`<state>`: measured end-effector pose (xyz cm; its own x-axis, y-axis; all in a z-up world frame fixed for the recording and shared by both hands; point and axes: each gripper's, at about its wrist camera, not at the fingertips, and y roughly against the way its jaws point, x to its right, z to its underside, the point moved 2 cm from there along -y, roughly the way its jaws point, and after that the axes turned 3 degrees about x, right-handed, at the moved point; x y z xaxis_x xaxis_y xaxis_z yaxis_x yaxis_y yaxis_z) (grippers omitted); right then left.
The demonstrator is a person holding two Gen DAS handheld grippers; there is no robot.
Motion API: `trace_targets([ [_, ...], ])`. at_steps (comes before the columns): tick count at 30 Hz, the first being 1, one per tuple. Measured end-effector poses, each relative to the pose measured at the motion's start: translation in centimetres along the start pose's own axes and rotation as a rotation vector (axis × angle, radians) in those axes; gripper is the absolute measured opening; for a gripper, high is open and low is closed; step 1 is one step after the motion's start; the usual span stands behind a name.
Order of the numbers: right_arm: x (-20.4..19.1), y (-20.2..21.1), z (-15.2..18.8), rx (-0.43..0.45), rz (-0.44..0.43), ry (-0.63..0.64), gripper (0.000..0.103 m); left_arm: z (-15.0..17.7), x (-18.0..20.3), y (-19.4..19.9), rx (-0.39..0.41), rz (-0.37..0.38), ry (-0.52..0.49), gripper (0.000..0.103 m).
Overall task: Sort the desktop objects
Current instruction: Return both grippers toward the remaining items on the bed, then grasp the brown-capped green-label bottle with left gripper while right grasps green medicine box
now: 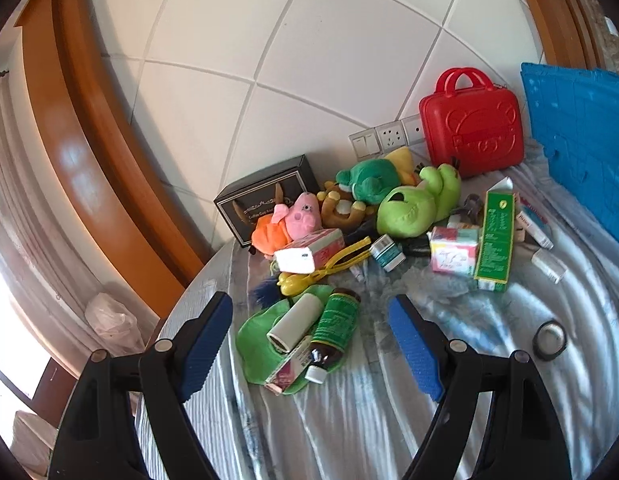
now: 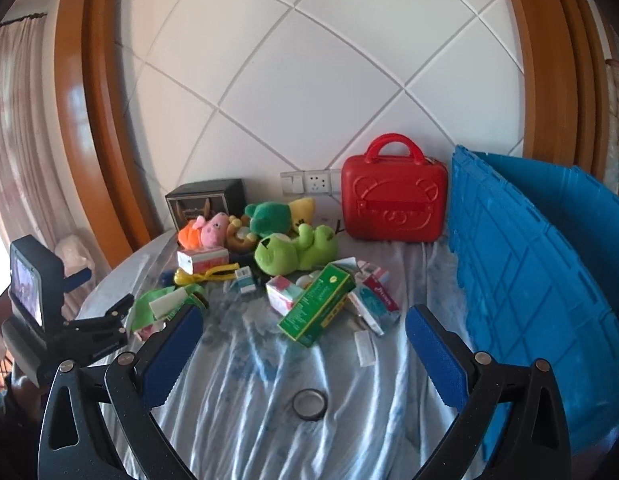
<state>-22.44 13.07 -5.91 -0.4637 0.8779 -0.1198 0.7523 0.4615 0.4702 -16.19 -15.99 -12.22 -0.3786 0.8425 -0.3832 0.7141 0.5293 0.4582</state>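
Left claw [image 1: 311,334] hanging open over worktop [image 1: 389,420], gripping nothing; brown bottle [image 1: 333,326] and white tube [image 1: 295,322] lying side by side on green cloth [image 1: 251,344] between its blue pads. Right claw [image 2: 303,346] also gaping wide, empty (tape roll [image 2: 309,404] sitting below it). Long green box [image 2: 315,306] lying among small cartons mid-worktop. Plush frog [image 2: 297,250] resting behind. Red case [image 2: 393,206] standing against wall, blue crate [image 2: 529,288] beside it.
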Motion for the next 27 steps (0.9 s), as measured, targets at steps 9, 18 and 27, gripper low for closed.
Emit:
trace_targets([
  [9, -1.6, -4.9, 2.4, -0.111, 0.078, -0.045, 0.103, 8.8, -7.2, -5.2, -0.125, 0.014, -0.024, 0.081],
  [18, -2.9, -11.7, 0.3, -0.145, 0.052, -0.029, 0.103, 8.1, -8.1, -10.8, -0.155, 0.151, 0.033, 0.081],
  [27, -2.4, -20.0, 0.5, -0.238, 0.084, -0.017, 0.103, 5.5, -0.7, -19.2, -0.190, 0.290, -0.016, 0.081],
])
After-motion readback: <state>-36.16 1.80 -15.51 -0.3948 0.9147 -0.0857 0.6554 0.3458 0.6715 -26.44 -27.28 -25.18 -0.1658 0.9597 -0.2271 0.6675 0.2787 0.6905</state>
